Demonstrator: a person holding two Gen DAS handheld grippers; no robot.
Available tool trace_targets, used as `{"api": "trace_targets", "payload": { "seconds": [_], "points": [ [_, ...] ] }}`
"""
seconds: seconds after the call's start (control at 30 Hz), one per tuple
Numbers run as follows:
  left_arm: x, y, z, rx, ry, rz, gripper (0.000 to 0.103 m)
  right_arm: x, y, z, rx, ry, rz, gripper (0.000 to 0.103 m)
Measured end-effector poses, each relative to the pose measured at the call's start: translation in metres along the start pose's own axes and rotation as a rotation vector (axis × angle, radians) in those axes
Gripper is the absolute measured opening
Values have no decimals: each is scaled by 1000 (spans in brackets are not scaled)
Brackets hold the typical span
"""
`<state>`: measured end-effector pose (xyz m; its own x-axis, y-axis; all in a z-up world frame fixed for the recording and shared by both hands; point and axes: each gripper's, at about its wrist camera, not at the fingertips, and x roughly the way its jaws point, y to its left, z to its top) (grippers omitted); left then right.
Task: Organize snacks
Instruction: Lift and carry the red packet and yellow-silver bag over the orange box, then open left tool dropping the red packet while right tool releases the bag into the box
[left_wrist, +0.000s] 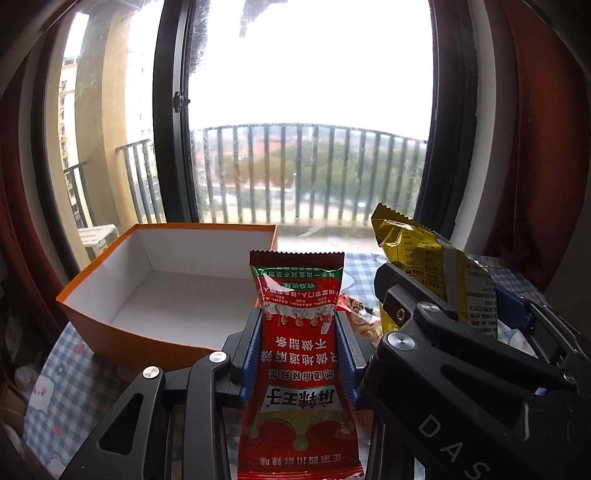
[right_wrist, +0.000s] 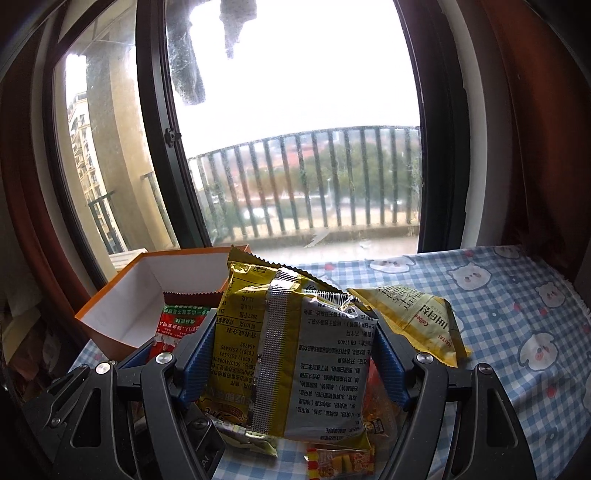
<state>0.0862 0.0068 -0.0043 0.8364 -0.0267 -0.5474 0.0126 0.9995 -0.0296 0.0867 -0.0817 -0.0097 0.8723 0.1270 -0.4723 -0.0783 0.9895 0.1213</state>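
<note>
My left gripper (left_wrist: 298, 325) is shut on a red snack packet (left_wrist: 299, 369) and holds it upright, just right of an open orange box (left_wrist: 129, 325) with a white, bare inside. My right gripper (right_wrist: 293, 332) is shut on a yellow and silver snack bag (right_wrist: 291, 343), held above the table. That bag (left_wrist: 436, 273) and the right gripper (left_wrist: 443, 325) also show at the right of the left wrist view. The red packet (right_wrist: 173, 325) and the box (right_wrist: 122, 295) show at the left of the right wrist view.
A yellow triangular snack bag (right_wrist: 424, 321) lies on the blue checked tablecloth (right_wrist: 517, 332) right of my right gripper. Small orange and red packets (right_wrist: 343, 461) lie below the held bag. A window with a balcony railing stands behind the table.
</note>
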Motion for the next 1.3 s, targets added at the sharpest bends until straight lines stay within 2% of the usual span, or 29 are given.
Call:
{"api": "trace_targets", "payload": {
  "seconds": [0.27, 0.6, 0.77, 0.9, 1.0, 1.1, 1.3],
  "points": [
    [11, 22, 14, -12, -16, 33, 37, 23, 29, 20, -15, -14, 35, 78],
    [42, 60, 34, -33, 22, 117, 37, 73, 69, 36, -40, 25, 106, 78],
    [55, 75, 37, -38, 40, 180, 37, 103, 86, 41, -45, 67, 182, 78],
    [71, 88, 36, -60, 88, 204, 37, 125, 102, 38, -49, 100, 200, 78],
    [81, 97, 31, -62, 114, 245, 37, 143, 112, 33, -51, 144, 238, 78],
    [92, 103, 26, -71, 152, 269, 38, 168, 120, 27, -42, 230, 269, 78],
    [100, 105, 30, -117, 193, 245, 42, 182, 128, 26, -50, 265, 233, 79]
  ]
}}
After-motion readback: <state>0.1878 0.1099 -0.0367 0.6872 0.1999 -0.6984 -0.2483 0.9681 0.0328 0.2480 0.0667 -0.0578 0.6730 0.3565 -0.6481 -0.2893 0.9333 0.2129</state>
